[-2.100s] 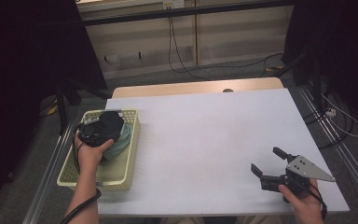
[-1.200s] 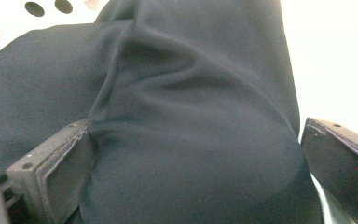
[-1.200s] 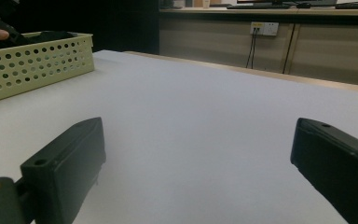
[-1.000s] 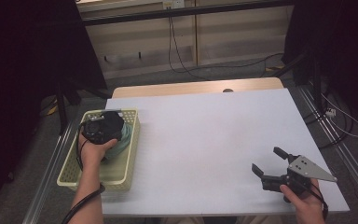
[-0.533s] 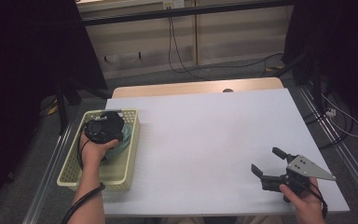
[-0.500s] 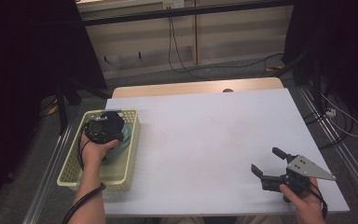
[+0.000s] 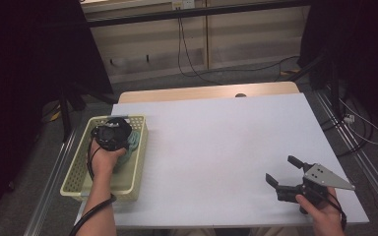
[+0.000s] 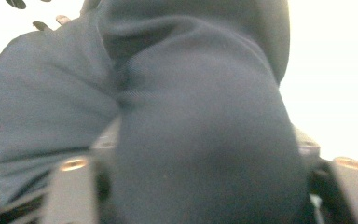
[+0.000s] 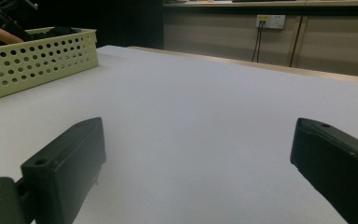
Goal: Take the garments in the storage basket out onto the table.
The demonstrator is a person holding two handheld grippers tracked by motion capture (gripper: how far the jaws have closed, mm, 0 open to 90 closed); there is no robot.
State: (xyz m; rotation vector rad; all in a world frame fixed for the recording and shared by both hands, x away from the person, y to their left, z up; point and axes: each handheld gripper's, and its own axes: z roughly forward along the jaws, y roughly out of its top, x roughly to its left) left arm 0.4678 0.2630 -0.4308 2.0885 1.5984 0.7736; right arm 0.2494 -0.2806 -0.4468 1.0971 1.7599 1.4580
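At the tabletop's left edge, the left tongs (image 7: 111,136) reach down into the basket (image 7: 78,178), jaws just closing around the grey-blue cloth (image 8: 205,140) between them (right tongs (image 7: 286,173) released, near the front right corner).

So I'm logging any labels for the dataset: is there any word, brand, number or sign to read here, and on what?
None can be read.
Basket: no print, only holes.
Cloth: plain dark fabric, no tag shown.
Wall socket: a small yellow sticker, too small to read.
Right gripper: grey plate without marking.
Table: bare white top.
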